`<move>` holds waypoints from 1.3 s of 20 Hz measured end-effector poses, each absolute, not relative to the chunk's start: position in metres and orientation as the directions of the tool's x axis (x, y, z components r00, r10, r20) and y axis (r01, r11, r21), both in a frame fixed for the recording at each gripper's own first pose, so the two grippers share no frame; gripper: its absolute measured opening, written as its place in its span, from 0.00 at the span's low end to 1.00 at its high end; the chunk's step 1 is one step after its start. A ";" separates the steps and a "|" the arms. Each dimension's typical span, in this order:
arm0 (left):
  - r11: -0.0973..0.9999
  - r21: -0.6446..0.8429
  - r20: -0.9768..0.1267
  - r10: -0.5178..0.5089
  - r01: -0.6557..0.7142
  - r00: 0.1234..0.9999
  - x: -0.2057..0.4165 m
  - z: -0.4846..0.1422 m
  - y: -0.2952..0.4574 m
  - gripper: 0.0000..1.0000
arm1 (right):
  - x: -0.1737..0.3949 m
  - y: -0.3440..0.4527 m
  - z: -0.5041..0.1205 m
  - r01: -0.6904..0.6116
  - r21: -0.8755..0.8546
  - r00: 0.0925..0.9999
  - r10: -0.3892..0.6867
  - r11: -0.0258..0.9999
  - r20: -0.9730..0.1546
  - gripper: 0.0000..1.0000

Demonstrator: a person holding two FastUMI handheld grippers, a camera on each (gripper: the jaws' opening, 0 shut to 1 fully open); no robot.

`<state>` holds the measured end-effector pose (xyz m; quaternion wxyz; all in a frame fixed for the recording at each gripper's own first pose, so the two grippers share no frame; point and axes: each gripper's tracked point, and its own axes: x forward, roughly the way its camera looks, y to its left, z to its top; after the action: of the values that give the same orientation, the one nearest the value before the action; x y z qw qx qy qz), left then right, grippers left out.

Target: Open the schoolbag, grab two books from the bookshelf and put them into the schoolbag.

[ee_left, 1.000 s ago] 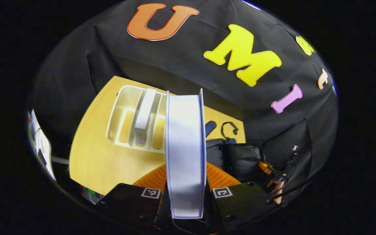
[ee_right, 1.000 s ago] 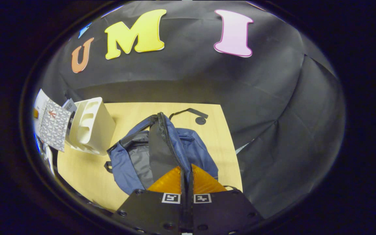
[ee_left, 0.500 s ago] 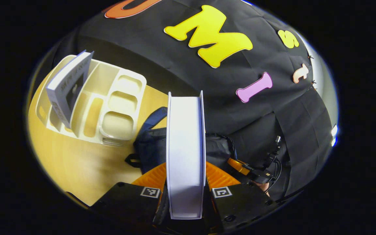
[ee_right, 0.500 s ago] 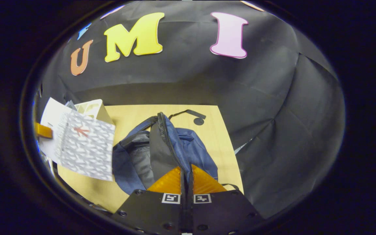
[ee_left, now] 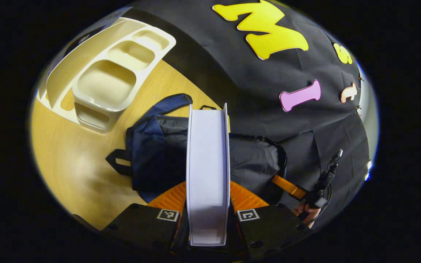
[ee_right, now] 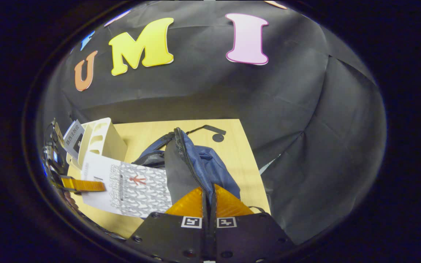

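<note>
On a light wooden table (ee_right: 232,146) in a black-cloth booth lies a navy blue schoolbag (ee_right: 199,164) with its zipper opening pulled apart. The left gripper (ee_left: 207,197) clamps a white-covered book (ee_left: 207,171) edge-on between its two orange fingers (ee_left: 170,199), holding it above the open schoolbag (ee_left: 152,153). From the right gripper view, the same book (ee_right: 130,190) shows a grey patterned cover and hangs just left of the bag, with an orange finger of the left gripper (ee_right: 82,184) pressed against it. The right gripper (ee_right: 208,202) pinches the edge of the bag's opening by the zipper, its orange fingers (ee_right: 190,202) clenched together on the fabric. A cream plastic bookshelf (ee_right: 99,140) stands at the far left of the table, beside the bag, with another book (ee_right: 73,137) standing in it.
</note>
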<state>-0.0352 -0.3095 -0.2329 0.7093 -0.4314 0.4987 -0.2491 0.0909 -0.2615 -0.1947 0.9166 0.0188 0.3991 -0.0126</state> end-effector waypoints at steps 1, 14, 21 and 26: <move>0.495 -0.864 -0.489 -0.785 -0.089 0.380 -0.037 -0.243 -0.314 0.44 | 0.092 -0.262 -0.193 0.037 0.023 0.685 -0.009 0.999 -0.728 0.00; 0.321 -0.938 -0.344 -0.826 -0.129 0.446 -0.024 -0.319 -0.388 0.44 | 0.108 -0.262 -0.187 -0.011 -0.065 0.668 -0.040 0.998 -0.743 0.00; 0.346 -0.929 -0.370 -0.837 -0.132 0.403 -0.022 -0.334 -0.413 0.52 | 0.111 -0.256 -0.185 -0.017 -0.075 0.667 -0.044 0.997 -0.744 0.00; 0.496 -0.848 -0.530 -0.799 -0.187 0.285 -0.033 -0.359 -0.407 0.85 | 0.108 -0.255 -0.189 -0.012 -0.053 0.658 -0.032 0.999 -0.752 0.00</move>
<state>-0.0331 -0.4073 -0.3586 0.6655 -0.4465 0.5521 -0.2299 0.1082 -0.2546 -0.1889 0.9101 -0.0268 0.4135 -0.0054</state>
